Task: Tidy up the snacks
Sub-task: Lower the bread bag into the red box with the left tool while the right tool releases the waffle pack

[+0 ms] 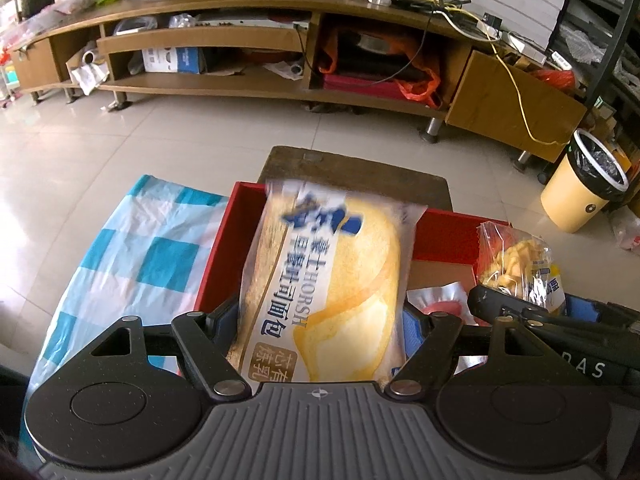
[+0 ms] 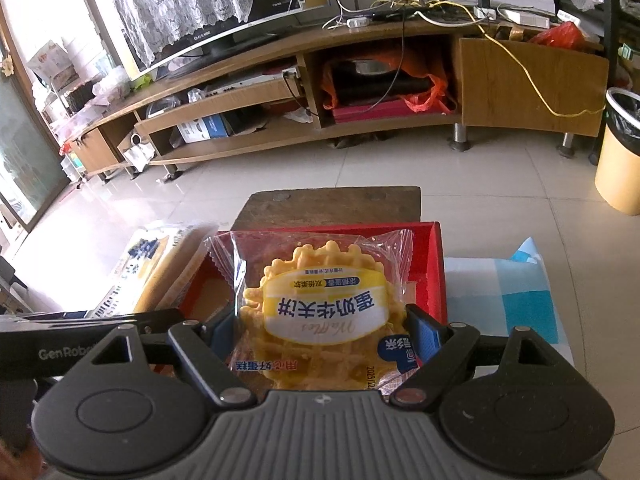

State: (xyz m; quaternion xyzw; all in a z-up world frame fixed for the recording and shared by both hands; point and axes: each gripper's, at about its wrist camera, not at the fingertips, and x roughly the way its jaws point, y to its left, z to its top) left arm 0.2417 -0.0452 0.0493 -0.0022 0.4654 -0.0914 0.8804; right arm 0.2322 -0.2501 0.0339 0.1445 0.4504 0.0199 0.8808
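My left gripper (image 1: 318, 316) is shut on a yellow-and-white packet of bread (image 1: 332, 280), held over the left part of a red box (image 1: 218, 248). The right gripper (image 2: 322, 326) grips a clear packet with a yellow waffle (image 2: 320, 312) above the same red box (image 2: 434, 264). In the left wrist view the waffle packet (image 1: 516, 264) and the right gripper's black body show at the right. The bread packet (image 2: 160, 264) appears at the left of the right wrist view. A red-and-silver wrapper (image 1: 436, 300) lies inside the box.
The red box sits on a blue-and-white checked cloth (image 1: 132, 256), with a dark wooden stool (image 2: 332, 204) just beyond it. A long wooden TV cabinet (image 1: 280, 36) crosses the back of the tiled floor. A yellow waste bin (image 1: 580, 188) stands at the right.
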